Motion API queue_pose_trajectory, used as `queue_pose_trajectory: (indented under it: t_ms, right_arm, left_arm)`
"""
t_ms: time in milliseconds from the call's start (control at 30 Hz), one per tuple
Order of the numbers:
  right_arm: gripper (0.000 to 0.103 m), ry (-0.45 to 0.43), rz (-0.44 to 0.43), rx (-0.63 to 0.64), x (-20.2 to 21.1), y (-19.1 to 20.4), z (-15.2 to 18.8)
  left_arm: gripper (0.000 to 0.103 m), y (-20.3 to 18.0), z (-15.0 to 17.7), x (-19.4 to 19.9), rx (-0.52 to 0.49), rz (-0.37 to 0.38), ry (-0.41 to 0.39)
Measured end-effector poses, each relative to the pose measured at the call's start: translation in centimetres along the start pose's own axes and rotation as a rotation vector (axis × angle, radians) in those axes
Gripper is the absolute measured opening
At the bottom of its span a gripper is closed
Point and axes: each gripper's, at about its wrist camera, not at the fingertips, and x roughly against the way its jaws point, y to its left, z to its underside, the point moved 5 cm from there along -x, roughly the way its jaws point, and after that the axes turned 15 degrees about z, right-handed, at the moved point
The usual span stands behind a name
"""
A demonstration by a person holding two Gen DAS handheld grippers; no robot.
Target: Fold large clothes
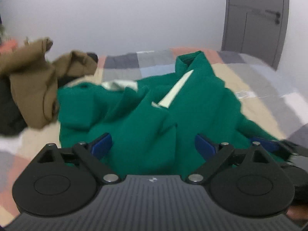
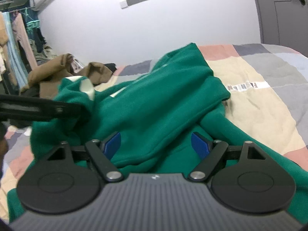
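A large green garment with pale lining lies rumpled on the bed. It also fills the middle of the right wrist view. My left gripper is open, its blue pads just above the near part of the green cloth, holding nothing. My right gripper is open over a thick fold of the same garment. The right gripper's blue pads show at the right edge of the left wrist view. The left gripper's dark body reaches in from the left in the right wrist view.
A brown garment is heaped at the far left of the bed, seen too in the right wrist view. The patchwork bedspread spreads to the right. A grey door stands behind, and a clothes rack at far left.
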Motion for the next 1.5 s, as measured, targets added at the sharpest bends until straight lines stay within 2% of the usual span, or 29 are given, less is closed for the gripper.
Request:
queue_pose_trajectory:
  t_ms: [133,233,333,500,633,867,933,1000,1067,1133,1200,1233,1333,1500]
  right_arm:
    - [0.082,-0.047,-0.014,0.034,1.4,1.0,0.1]
    - [0.082,-0.098,-0.056,0.063,3.1,2.3,-0.1]
    - [0.082,-0.137,-0.136,0.075,4.7,3.8,-0.3]
    - [0.081,-0.24,-0.265,0.191,7.2,7.7,0.3]
    - [0.081,-0.222,-0.317,0.255,7.1,10.6,1.3]
    - [0.081,-0.235,-0.309,0.474,5.1,16.6,4.1]
    - [0.08,-0.242,-0.275,0.568,4.0,18.1,5.2]
    - [0.079,-0.252,-0.192,0.663,2.5,19.3,6.3]
    - [0.074,-0.271,-0.128,0.713,1.4,19.8,6.9]
    - [0.054,-0.293,-0.091,0.724,0.9,19.9,6.9]
    - [0.042,-0.305,-0.081,0.722,1.2,19.8,6.3]
    - [0.03,-0.317,-0.087,0.708,1.7,19.7,5.9]
    - [0.021,-0.353,-0.097,0.632,3.7,18.8,3.8]
    - [0.017,-0.368,-0.134,0.387,6.5,15.1,-1.5]
  left_arm:
    - [0.096,1.0,2.1,4.6,0.094,0.062,-0.063]
    - [0.096,3.1,3.2,7.2,0.159,0.045,-0.113]
    - [0.096,5.8,3.9,8.9,0.241,0.02,-0.143]
    - [0.096,9.4,4.2,9.5,0.318,0.008,-0.15]
    - [0.096,11.2,4.9,9.2,0.359,0.002,-0.143]
    - [0.096,14.3,6.4,8.5,0.451,-0.012,-0.144]
    - [0.096,15.0,6.7,8.5,0.47,-0.012,-0.149]
    - [0.096,15.7,7.0,8.3,0.482,-0.019,-0.153]
    - [0.096,16.1,7.2,8.1,0.5,-0.026,-0.157]
    - [0.096,16.4,7.2,8.1,0.522,-0.015,-0.173]
    - [0.096,16.8,7.1,8.1,0.546,-0.007,-0.187]
    - [0.096,17.0,7.1,8.1,0.56,-0.004,-0.196]
    - [0.096,17.4,7.1,8.4,0.594,0.002,-0.226]
    - [0.096,17.2,7.1,8.3,0.602,0.023,-0.248]
